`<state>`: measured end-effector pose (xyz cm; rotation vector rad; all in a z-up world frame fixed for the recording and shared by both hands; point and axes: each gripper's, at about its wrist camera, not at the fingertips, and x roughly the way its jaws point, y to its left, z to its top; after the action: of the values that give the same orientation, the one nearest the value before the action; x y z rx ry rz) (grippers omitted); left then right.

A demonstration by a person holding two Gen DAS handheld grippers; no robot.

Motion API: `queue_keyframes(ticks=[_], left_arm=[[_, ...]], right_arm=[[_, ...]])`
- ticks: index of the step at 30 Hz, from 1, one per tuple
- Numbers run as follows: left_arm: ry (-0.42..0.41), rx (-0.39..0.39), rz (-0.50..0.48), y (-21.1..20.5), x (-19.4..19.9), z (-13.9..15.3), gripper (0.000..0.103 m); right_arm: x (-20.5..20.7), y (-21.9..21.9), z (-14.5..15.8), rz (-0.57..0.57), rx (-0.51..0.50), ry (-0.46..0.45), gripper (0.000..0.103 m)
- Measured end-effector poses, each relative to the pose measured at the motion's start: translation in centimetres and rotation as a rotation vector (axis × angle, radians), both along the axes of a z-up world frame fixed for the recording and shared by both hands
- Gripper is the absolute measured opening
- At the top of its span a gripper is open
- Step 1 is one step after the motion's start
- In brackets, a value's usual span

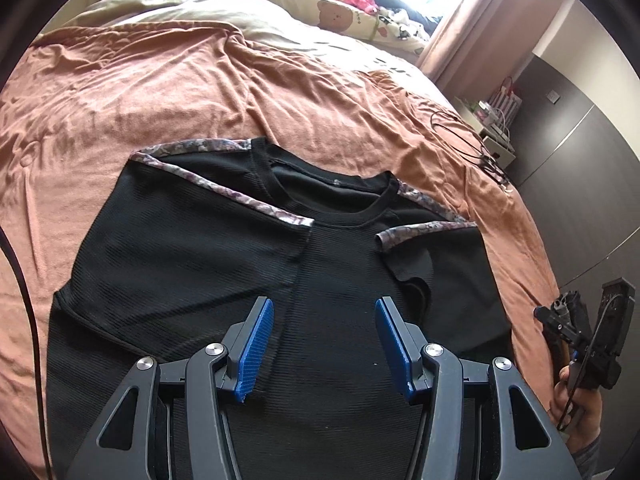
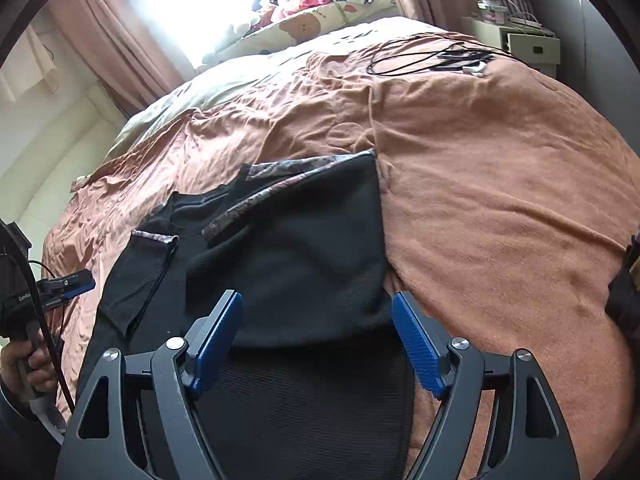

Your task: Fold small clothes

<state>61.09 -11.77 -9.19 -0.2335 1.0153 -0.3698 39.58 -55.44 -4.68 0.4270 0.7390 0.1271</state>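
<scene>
The left gripper (image 1: 324, 344) hovers with its fingers (image 1: 256, 344) wide apart and empty, and so does the right gripper (image 2: 316, 344). Below them the black shirt (image 1: 248, 264) lies on the bed (image 1: 160, 92), sleeves folded inward, near the front edge. The folded sleeves look loose; I think a pinch of only one layer can pull them open again.

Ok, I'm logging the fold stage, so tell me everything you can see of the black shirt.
The black shirt lies flat on the orange bedspread, neckline pointing away. It looks like a ribbed knit with a round collar and floral trim along the shoulders. Both sleeves are folded inward over the body. Neither open gripper touches it; both hover above its lower part.
</scene>
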Motion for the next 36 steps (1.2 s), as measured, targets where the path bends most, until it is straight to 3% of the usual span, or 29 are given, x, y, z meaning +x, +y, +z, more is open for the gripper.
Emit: queue_keyframes(ticks=[10,17,21,27,32,33,35,36], left_arm=[[0.039,-0.015,-0.079,-6.4,-1.2,-1.0,0.055],[0.076,0.009,-0.129,-10.0,-1.4,-2.8,0.055],[0.095,0.021,-0.151,-11.9,-1.5,-4.3,0.055],[0.138,0.058,-0.177,-14.0,-1.4,-6.7,0.055],[0.17,0.072,-0.179,-14.9,-1.3,-8.4,0.055],[0.173,0.073,-0.179,-15.0,-1.3,-8.7,0.053],[0.172,0.077,-0.183,-15.4,-1.4,-8.8,0.04],[0.178,0.074,-0.192,-15.5,-1.4,-8.9,0.024]], right_arm=[[-0.6,-0.5,-1.4,0.013,-0.079,0.058,0.053],[-0.5,-1.1,-2.6,0.056,-0.082,0.105,0.053],[0.1,-1.0,-3.3,0.072,-0.079,0.125,0.041],[1.6,-0.7,-4.1,0.038,-0.091,0.13,0.037],[2.3,-0.7,-5.0,-0.006,-0.103,0.124,0.017],[2.3,-0.8,-5.0,-0.014,-0.095,0.125,0.012],[2.2,-1.2,-5.1,-0.03,-0.072,0.125,0.009],[2.2,-1.3,-5.2,-0.036,-0.068,0.127,0.008]])
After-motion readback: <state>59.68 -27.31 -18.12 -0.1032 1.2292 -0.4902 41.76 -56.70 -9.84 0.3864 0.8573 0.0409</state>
